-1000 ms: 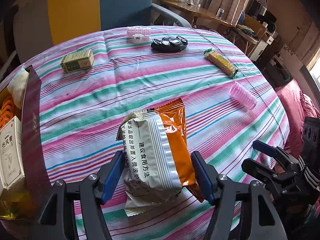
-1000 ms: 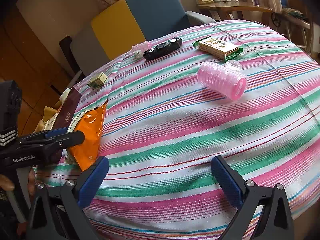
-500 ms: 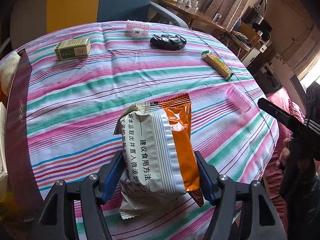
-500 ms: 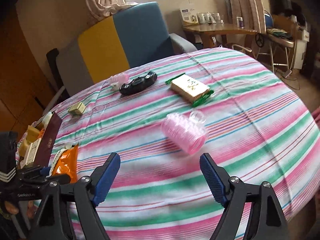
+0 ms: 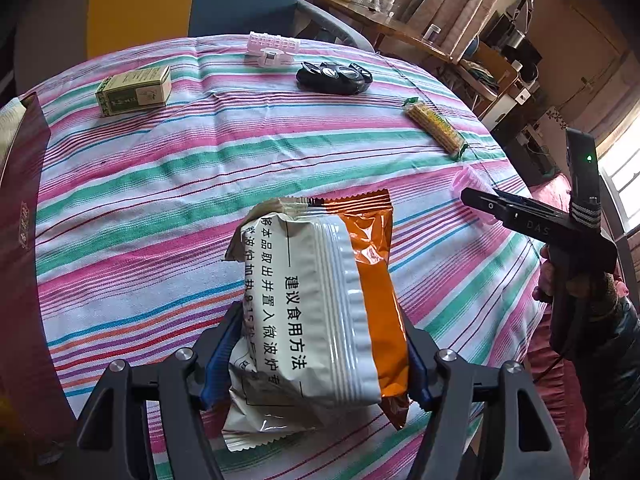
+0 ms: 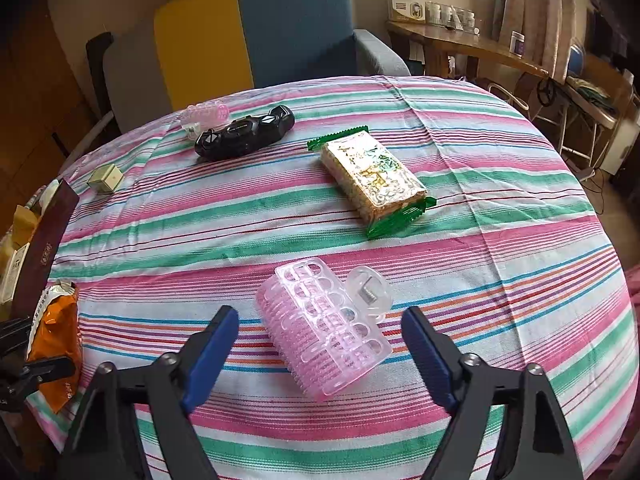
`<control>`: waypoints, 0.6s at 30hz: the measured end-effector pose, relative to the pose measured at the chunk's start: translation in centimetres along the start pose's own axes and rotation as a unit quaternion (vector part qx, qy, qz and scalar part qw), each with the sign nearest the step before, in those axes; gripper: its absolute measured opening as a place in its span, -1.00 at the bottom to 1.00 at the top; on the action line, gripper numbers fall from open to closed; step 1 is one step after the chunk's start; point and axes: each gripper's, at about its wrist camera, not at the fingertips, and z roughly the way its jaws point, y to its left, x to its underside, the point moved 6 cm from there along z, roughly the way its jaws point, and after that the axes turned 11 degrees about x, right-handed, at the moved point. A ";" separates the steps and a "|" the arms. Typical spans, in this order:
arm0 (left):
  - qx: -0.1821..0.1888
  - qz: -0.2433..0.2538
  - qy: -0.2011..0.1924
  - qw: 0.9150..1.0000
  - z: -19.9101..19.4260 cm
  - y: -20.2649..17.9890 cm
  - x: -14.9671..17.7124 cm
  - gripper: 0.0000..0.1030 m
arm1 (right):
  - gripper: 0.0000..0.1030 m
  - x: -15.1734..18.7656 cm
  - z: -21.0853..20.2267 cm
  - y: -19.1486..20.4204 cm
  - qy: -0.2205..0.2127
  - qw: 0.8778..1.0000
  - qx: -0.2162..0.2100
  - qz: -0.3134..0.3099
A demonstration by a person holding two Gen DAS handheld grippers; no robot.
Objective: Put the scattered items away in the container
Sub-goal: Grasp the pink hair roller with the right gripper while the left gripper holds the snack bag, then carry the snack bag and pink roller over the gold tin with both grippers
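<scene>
A cloth striped in pink, green, white and thin blue, red and orange lines (image 6: 500,208) covers the round table. At lower centre of the left wrist view, a white and orange snack packet with black print (image 5: 320,312) sits between blue pads (image 5: 222,356). Lower centre of the right wrist view: a translucent pink plastic hair roller (image 6: 324,328). Above it, a green-edged clear-wrapped yellow biscuit pack (image 6: 372,180); upper left, a glossy black device (image 6: 244,138), a small green and cream carton (image 6: 106,178), and a dark maroon box wall (image 6: 44,248). Behind stands a yellow, blue and grey chair (image 6: 248,28).

Two close wrist views down across one striped table (image 5: 240,152)
</scene>
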 end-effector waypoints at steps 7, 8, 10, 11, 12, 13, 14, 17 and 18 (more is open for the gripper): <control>-0.005 0.008 -0.012 1.000 -0.8 0.0 1.0 0.34 | 0.18 1.4 -1.3 2.2 -0.011 1.000 -0.003 -0.010; -0.005 0.006 -0.014 1.000 -1.0 0.1 1.3 0.33 | 0.18 1.7 -1.7 2.8 -0.011 1.000 -0.011 -0.011; -0.004 0.001 -0.017 1.000 -1.6 0.4 2.0 0.33 | 0.18 2.6 -2.4 4.5 -0.011 0.999 -0.028 -0.013; -0.005 -0.002 -0.020 1.000 -1.9 0.5 2.4 0.33 | 0.18 3.0 -2.7 5.4 -0.011 0.999 -0.037 -0.015; -0.005 -0.004 -0.022 1.000 -2.2 0.7 2.8 0.33 | 0.18 3.5 -3.1 6.3 -0.012 0.999 -0.044 -0.017; -0.006 -0.006 -0.025 1.000 -2.6 0.9 3.2 0.33 | 0.18 4.0 -3.5 7.3 -0.013 0.998 -0.052 -0.020; -0.007 -0.008 -0.027 1.000 -2.9 1.0 3.6 0.33 | 0.18 4.4 -4.0 8.3 -0.013 0.998 -0.061 -0.021; -0.010 -0.016 -0.034 0.999 -3.9 1.5 4.7 0.33 | 0.18 5.6 -4.9 11.0 -0.015 0.996 -0.080 -0.028; -0.010 -0.019 -0.036 0.999 -4.2 1.6 5.1 0.33 | 0.18 5.9 -5.2 11.8 -0.015 0.996 -0.085 -0.031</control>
